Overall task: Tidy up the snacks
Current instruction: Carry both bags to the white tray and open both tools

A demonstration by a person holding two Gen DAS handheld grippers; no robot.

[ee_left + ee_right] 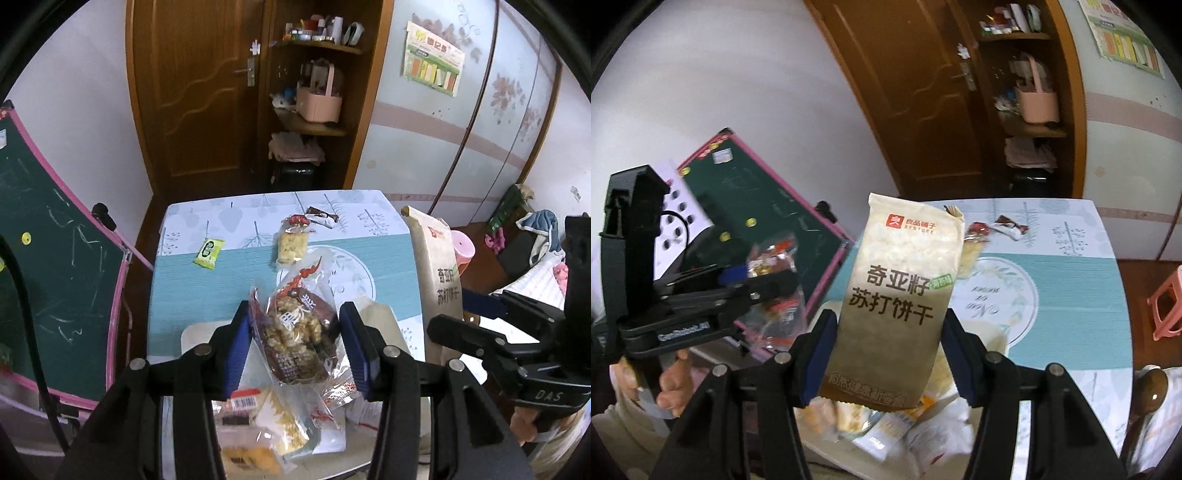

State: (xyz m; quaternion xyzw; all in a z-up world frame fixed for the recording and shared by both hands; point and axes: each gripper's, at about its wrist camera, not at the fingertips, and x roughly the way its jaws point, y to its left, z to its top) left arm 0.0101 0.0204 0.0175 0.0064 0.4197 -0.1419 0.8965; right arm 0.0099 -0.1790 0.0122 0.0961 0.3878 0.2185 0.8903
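Note:
My left gripper (295, 328) is shut on a clear packet of brown nut snack (295, 332), lifted above the table (207, 288). In the right wrist view the same left gripper (738, 277) shows at the left, a hand under it. My right gripper (890, 339) is shut on a tall beige cracker bag (901, 288) held upright in the air; that bag (439, 269) also stands at the right of the left wrist view. Loose on the table lie a green packet (209, 252), a yellow rice-cracker packet (292, 243) and a dark brown wrapper (322, 217).
A heap of snack packets (273, 424) lies at the table's near edge. A green chalkboard with a pink frame (55, 266) leans at the left. A wooden door (199, 85) and corner shelves (314, 110) stand behind. A pink stool (1167, 306) sits at the right.

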